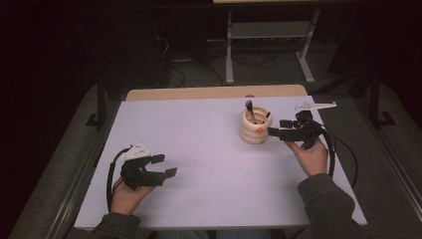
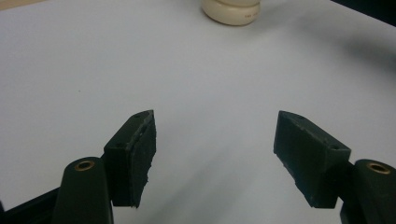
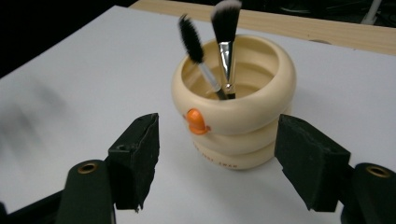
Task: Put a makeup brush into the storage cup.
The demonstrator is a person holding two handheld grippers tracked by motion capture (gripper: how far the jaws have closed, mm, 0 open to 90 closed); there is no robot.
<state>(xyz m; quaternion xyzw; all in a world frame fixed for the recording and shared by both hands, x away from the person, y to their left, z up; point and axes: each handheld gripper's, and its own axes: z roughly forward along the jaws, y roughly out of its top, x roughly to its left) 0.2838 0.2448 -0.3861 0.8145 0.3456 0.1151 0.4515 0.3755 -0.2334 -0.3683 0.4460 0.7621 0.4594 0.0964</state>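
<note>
Cream ribbed ceramic brush pot (image 1: 255, 128) sitting on the white table top (image 1: 209, 149) at about 1 o'clock from table centre, upright, orange knob (image 3: 196, 120) on its front facing the right gripper's camera. Holding two makeup brushes bristles-up: thin black-tipped brush (image 3: 194, 44) leaning toward 11 o'clock, thicker white-tipped brush with silver ferrule (image 3: 225, 28) nearly vertical beside it. Both already inside, so loading looking done, judging by the layout.

Right gripper (image 1: 274, 128) hovering just at 3 o'clock of the pot, jaws spread wide, nothing between the pads; in the right gripper view, framing the pot base on both sides but not touching it. Reading as either backing off after a drop or lining up for a grab on the pot; unable to tell which.

Left gripper (image 1: 166, 166) parked at 7 o'clock of the table, well apart from the pot, jaws standing wide and gripping nothing, pointing toward the pot base (image 2: 231, 10) seen far off at 12 o'clock.

Seeing no other loose brushes on the table. Remaining: possibly moving the pot, otherwise nothing left.
</note>
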